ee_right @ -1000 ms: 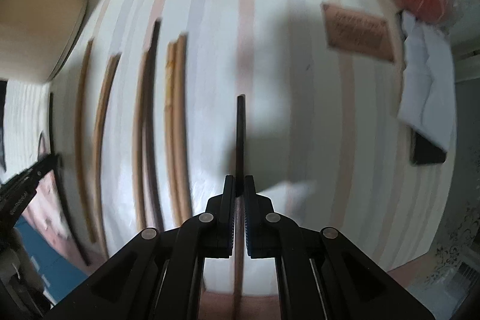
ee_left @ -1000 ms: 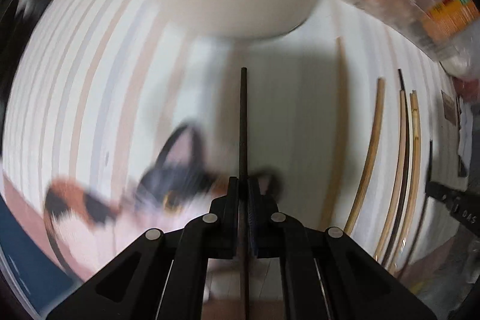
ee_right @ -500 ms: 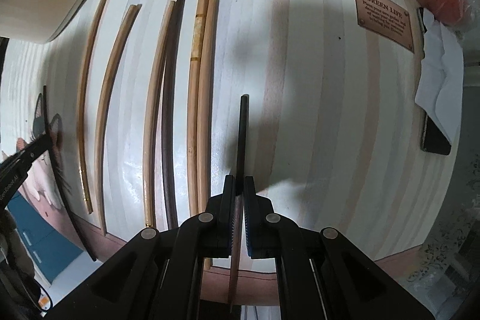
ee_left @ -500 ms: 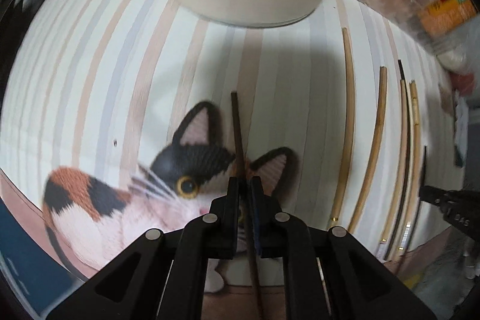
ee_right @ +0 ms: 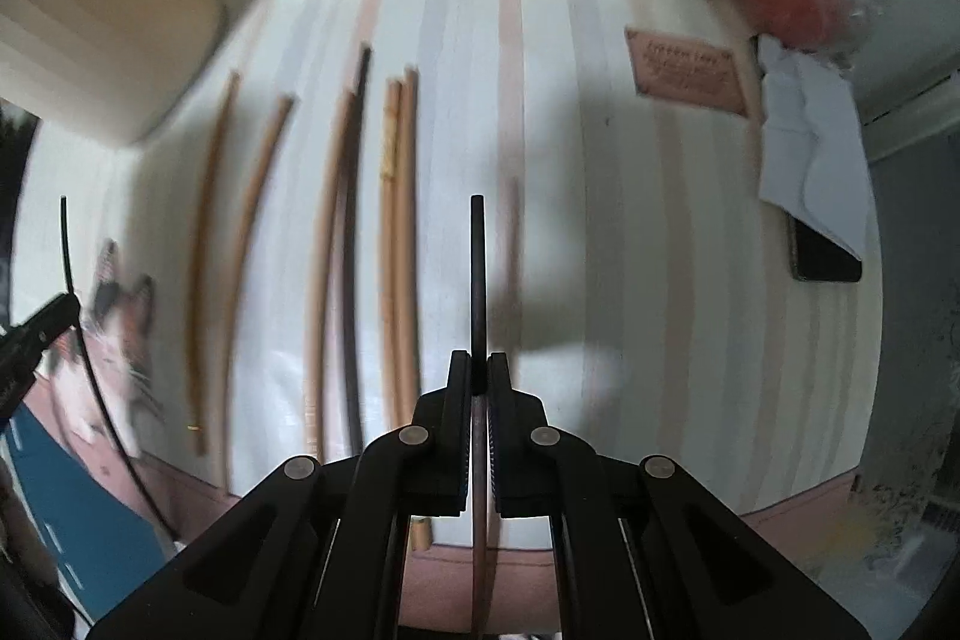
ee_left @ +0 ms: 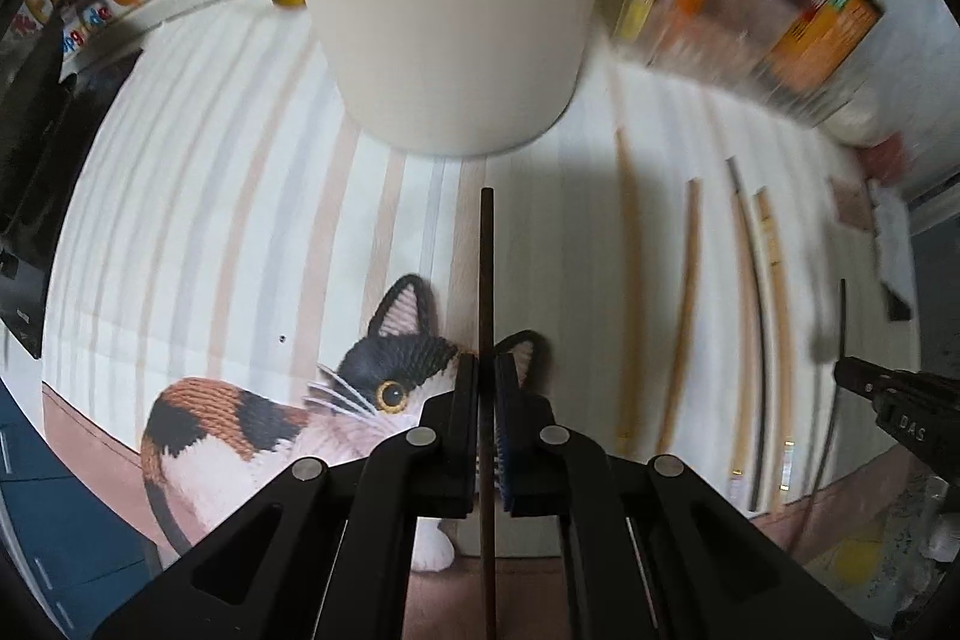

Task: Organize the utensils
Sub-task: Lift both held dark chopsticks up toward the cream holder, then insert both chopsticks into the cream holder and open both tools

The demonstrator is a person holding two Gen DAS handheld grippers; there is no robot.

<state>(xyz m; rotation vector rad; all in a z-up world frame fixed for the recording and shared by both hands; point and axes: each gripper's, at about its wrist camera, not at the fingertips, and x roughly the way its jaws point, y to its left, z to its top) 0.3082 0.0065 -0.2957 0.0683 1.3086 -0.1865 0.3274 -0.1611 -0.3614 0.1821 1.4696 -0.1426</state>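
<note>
Right now your left gripper (ee_left: 486, 370) is clenched on a dark brown chopstick (ee_left: 487, 274); the stick runs straight out between the closed jaws, its far tip pointing at the base of the cream holder (ee_left: 447, 10) that stands just beyond it on the striped mat (ee_left: 198, 196); the calico cat print (ee_left: 252, 418) on the mat's near edge lies under that gripper; your right gripper (ee_right: 479, 370) is likewise shut tight on a black chopstick (ee_right: 477, 274), which sticks out forward above the mat's bare middle stripes, its shadow falling just to the right.

On the mat between your two tools lie the loose chopsticks (ee_right: 399, 244), side by side and lengthwise: two tan ones apart on the left, then a tan one touching a dark one, then a tan pair pressed together; in the left view the same row (ee_left: 690, 310) sits well right of the held stick; the holder stands at the far left of the row; blurred jars and packets (ee_left: 822, 22) line the far edge; on the far right a brown label (ee_right: 690, 70), white paper (ee_right: 810, 148) and a dark phone (ee_right: 822, 250) rest near one another, the paper overlapping the phone's far end.
</note>
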